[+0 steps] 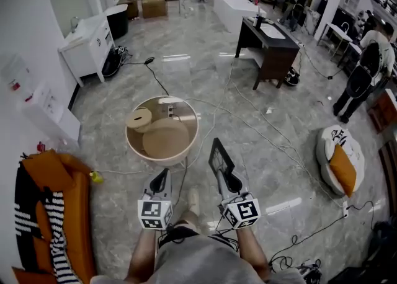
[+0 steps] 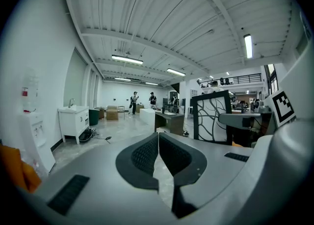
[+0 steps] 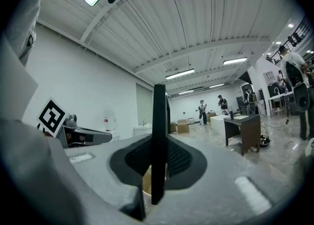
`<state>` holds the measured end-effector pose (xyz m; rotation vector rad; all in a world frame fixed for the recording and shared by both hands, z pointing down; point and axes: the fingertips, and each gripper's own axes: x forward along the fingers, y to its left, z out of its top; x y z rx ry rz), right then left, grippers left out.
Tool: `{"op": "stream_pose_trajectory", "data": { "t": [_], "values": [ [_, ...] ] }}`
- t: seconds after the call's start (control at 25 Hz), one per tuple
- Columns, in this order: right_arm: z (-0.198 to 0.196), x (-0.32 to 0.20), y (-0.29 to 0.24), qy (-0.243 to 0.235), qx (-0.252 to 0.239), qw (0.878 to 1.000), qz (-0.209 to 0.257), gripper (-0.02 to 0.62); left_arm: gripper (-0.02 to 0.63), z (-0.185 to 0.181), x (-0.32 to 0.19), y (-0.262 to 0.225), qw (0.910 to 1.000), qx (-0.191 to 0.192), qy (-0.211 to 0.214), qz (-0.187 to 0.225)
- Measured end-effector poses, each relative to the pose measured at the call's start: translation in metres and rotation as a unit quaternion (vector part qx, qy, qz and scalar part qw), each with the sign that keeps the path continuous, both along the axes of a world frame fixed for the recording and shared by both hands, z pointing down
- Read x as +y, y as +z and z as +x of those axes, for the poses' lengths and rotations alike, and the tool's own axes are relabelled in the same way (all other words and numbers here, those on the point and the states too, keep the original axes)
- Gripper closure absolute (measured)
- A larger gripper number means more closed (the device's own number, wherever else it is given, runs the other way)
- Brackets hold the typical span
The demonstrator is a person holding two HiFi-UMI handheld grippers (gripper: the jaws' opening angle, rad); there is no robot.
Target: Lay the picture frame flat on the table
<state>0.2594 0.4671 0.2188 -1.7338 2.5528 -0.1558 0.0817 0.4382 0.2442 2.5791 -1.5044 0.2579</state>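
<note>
Picture frame (image 1: 220, 160): in the air and standing on edge, on the person's side of the round desk (image 1: 162, 98), just short of its near rim. It is not over the top and nowhere near flat.
Right gripper (image 1: 226, 182): fingers clenched on the frame's lower edge, with the panel rising out of them towards the desk.
Left gripper (image 1: 162, 176): fingers pressed together on nothing. It sits level with the right gripper, also short of the desk's near rim (the spare hand, by the look of it).
Why held so: pinching the thin edge likely keeps the panel steady for carrying. My reading is that it must be brought over the desk and tipped right over before it can lie flat.
Desk top: a large pale disc (image 1: 164, 138) fills the middle and a smaller disc (image 1: 139, 118) sits at the far left inside the rim. Little bare surface is left, so the frame probably ends up resting on the large disc.
Head view alone: shows the gap between frame and desk, and the cables (image 1: 248, 128) trailing across the floor past the desk.
Right gripper view alone: shows the frame edge-on as a dark strip between the pads, with its face unseen.
Left gripper view alone: shows the frame's face, dark branching lines on a pale ground inside a dark border.
</note>
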Motion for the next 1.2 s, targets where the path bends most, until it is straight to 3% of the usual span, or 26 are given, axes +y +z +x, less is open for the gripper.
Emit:
{"op": "stream_pose_trajectory", "data": {
  "t": [0.28, 0.68, 1.2],
  "values": [
    [0.015, -0.073, 0.010, -0.003, 0.001, 1.000, -0.008, 0.551, 0.584, 0.025, -0.077, 0.009, 1.0000, 0.003, 0.005, -0.008],
    [0.053, -0.221, 0.021, -0.009, 0.003, 0.999, -0.039, 0.551, 0.583, 0.074, -0.223, 0.026, 0.9991, 0.010, 0.018, -0.038],
    [0.047, -0.386, 0.045, -0.048, 0.003, 0.997, -0.065, 0.551, 0.583, 0.067, -0.373, 0.055, 0.9973, 0.007, -0.021, -0.070]
  ]
}}
